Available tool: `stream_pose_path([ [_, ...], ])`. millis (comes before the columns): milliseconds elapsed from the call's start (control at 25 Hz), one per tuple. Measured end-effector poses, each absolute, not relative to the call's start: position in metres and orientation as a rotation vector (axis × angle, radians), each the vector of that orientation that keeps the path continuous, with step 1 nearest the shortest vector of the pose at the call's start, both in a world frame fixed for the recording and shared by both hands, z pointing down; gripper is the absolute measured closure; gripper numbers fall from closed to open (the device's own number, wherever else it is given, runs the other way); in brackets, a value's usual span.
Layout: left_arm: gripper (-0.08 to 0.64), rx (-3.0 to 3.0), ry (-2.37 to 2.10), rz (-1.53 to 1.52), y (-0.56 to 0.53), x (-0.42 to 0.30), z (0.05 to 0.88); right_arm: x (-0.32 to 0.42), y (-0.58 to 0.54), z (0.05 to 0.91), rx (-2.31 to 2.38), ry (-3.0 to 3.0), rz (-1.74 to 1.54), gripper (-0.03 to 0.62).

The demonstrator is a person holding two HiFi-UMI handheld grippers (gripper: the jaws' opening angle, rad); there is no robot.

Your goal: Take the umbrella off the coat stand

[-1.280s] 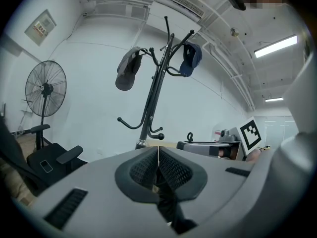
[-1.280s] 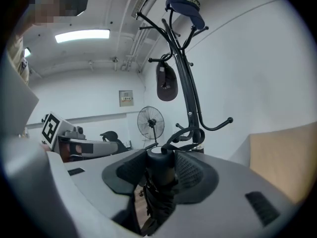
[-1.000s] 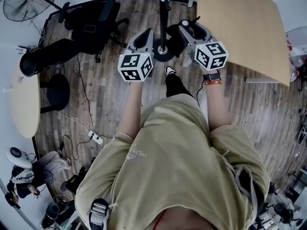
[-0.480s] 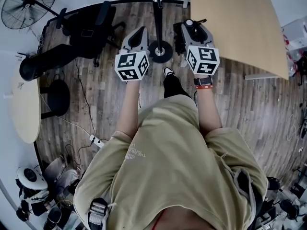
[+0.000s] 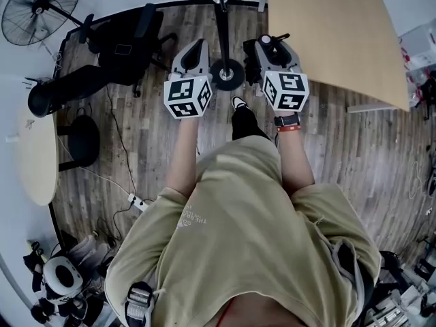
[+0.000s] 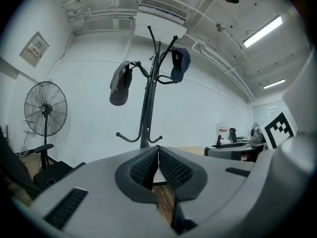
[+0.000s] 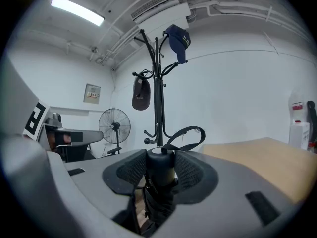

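Black folded umbrella [image 7: 159,192] with a wrist-strap loop, clamped handle-end up between the pads of the right gripper [image 7: 161,158]; it hangs on no hook of the black metal coat stand [image 7: 158,93], which rises beyond it. The left gripper [image 6: 158,155] holds nothing, its jaws pressed together. A grey cap [image 6: 119,86] and a blue cap [image 6: 180,63] hang on the stand's upper hooks.

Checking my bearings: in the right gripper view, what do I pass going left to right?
Framed wall notice, black pedestal fan, hanging grey cap, black metal coat stand, hanging navy cap, light wooden tabletop.
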State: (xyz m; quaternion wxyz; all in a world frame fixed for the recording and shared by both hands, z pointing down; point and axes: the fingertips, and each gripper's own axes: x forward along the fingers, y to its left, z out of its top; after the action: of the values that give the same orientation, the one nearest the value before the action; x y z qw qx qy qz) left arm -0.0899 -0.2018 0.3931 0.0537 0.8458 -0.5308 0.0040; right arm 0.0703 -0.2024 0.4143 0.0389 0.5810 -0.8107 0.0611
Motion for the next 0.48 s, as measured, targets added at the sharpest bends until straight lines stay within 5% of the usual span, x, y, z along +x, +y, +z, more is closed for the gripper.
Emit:
stream_pose_path([
  [480, 0.535, 2.606, -1.547, -0.002, -0.209, -0.076, 0.388, 0.059, -0.210, 0.416, 1.708, -2.507, 0.193, 0.399],
])
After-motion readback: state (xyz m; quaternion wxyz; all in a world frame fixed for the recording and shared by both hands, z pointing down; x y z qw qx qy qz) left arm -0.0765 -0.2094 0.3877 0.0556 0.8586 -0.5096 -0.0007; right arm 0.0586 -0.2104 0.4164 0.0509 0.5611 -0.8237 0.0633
